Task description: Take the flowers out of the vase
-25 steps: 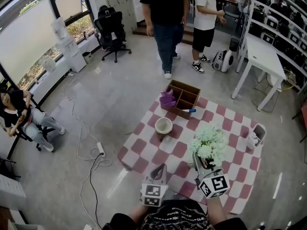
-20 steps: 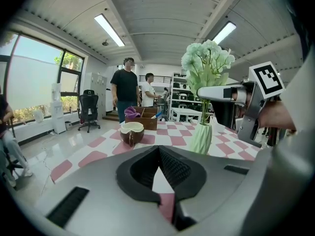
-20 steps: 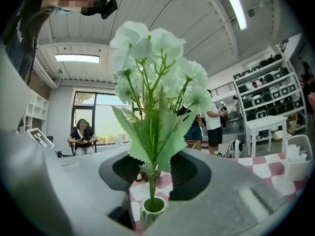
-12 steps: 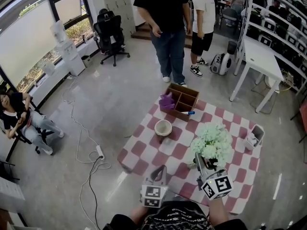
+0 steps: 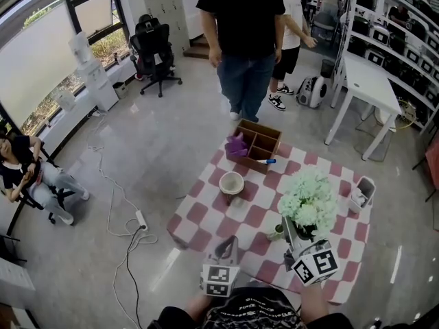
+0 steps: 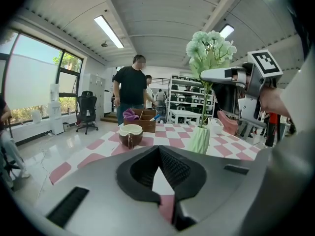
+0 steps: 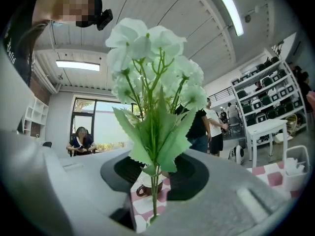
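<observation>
R claw (image 7: 155, 181) grips the stem of the white flowers (image 5: 309, 199), jaws just closing tighter. Bouquet is higher than a sec ago. Stem foot is at the green vase (image 6: 199, 139) mouth, in or out unclear. In head view the vase is half hidden at the claw's 9 o'clock. L claw (image 6: 158, 154) is pinched together, empty, above the tabletop (image 5: 206, 214).

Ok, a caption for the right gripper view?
Right gripper, its jaws just closed tighter, clamps the white flowers, a cup behind.
</observation>
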Demonstrator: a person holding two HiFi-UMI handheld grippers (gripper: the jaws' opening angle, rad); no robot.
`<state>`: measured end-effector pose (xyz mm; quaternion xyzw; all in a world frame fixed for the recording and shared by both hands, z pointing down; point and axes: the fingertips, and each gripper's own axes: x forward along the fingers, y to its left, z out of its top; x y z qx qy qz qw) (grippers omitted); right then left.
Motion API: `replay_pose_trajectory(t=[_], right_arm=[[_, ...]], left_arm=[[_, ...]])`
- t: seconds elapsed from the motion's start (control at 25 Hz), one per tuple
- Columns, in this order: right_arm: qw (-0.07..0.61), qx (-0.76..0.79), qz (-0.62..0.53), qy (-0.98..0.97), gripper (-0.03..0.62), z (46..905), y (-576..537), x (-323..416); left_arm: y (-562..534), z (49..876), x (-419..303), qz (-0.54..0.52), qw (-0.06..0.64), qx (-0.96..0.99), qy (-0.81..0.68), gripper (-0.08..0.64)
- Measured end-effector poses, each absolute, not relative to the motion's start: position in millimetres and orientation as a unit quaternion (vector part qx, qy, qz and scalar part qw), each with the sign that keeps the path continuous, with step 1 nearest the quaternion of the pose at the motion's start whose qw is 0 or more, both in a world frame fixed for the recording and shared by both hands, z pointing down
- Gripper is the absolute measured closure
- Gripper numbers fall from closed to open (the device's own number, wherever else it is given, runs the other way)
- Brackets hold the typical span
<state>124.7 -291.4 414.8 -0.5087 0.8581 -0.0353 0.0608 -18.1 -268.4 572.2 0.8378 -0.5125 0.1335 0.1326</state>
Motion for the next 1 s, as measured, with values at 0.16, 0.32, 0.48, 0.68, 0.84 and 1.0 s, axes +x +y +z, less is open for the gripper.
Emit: replay_pose_trajectory(t=[0.16,0.32,0.48,0.68,0.84,1.0], right_arm=[[0.074,-0.511,-0.042,0.855,0.472,404.7,-290.1,128.2],[0.073,-0.517,-0.032,0.852,0.476,393.0,-287.0,132.8],[0.073,-0.528,-0.028,0.846,0.477,388.3,-283.3,139.3],[0.082,-0.538,-0.025,0.838,0.479,381.8,-278.0,146.4],[0.080,-0.550,-0.025,0.831,0.480,380.9,-273.5,153.1],[0.077,-0.564,-0.025,0.822,0.483,381.2,-270.3,161.4]], left_arm=[[-269.0,572.5,-16.6,0.133,0.130,0.841,-0.508,0.549],[-268.0,570.4,-14.0,0.132,0.127,0.845,-0.502,0.549],[-268.5,568.8,-11.2,0.131,0.125,0.848,-0.498,0.549],[-269.9,567.8,-9.9,0.127,0.123,0.850,-0.496,0.549],[-269.2,567.0,-7.5,0.125,0.122,0.854,-0.491,0.549],[-268.8,568.4,-4.1,0.127,0.121,0.858,-0.483,0.549]])
